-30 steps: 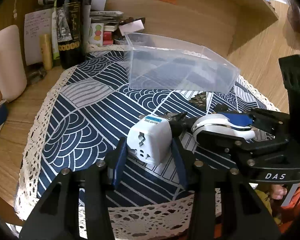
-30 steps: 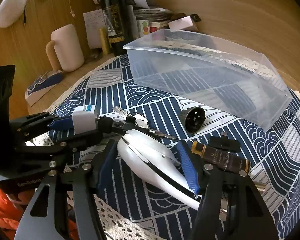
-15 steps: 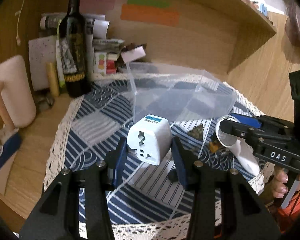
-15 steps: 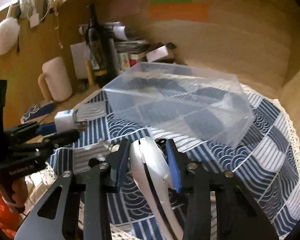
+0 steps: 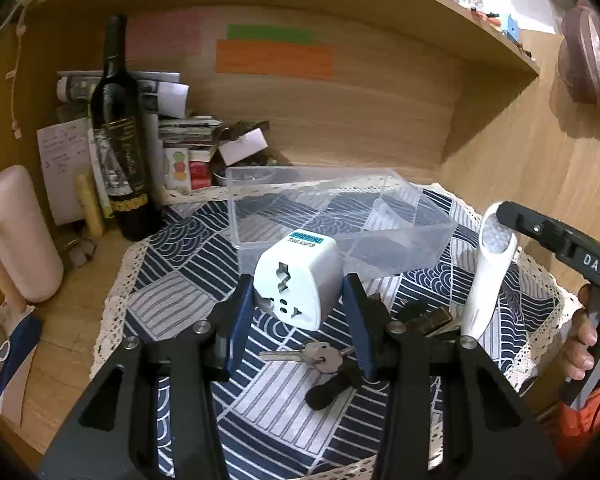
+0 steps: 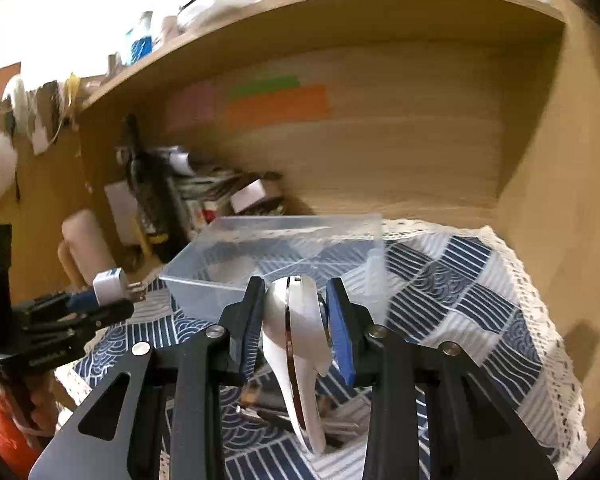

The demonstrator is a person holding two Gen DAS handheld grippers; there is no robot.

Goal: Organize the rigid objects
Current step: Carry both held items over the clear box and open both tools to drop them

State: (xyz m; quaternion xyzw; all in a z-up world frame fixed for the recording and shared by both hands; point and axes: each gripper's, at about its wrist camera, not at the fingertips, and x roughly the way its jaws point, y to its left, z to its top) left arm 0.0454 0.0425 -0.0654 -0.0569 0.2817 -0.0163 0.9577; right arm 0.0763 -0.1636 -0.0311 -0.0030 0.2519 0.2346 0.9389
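My left gripper [image 5: 298, 308] is shut on a white travel adapter [image 5: 296, 280] and holds it above the patterned cloth, in front of the clear plastic box [image 5: 332, 216]. My right gripper [image 6: 294, 320] is shut on a white handheld device [image 6: 296, 340] with a chrome seam, held upright, its tail hanging down. That device [image 5: 488, 268] shows at the right in the left wrist view. The adapter [image 6: 108, 285] shows at the left in the right wrist view. The box [image 6: 276, 256] lies just beyond the right gripper.
A key bunch [image 5: 320, 356] and dark small items [image 5: 424, 320] lie on the blue and white cloth [image 5: 180, 304]. A wine bottle [image 5: 118, 132], a pink mug [image 5: 16, 236] and stacked papers [image 5: 180, 136] stand at the back left. Wooden walls close in behind and to the right.
Both grippers have lifted their objects off the cloth and risen well above it. The white device has swung from lying flat to upright. The keys are now uncovered.
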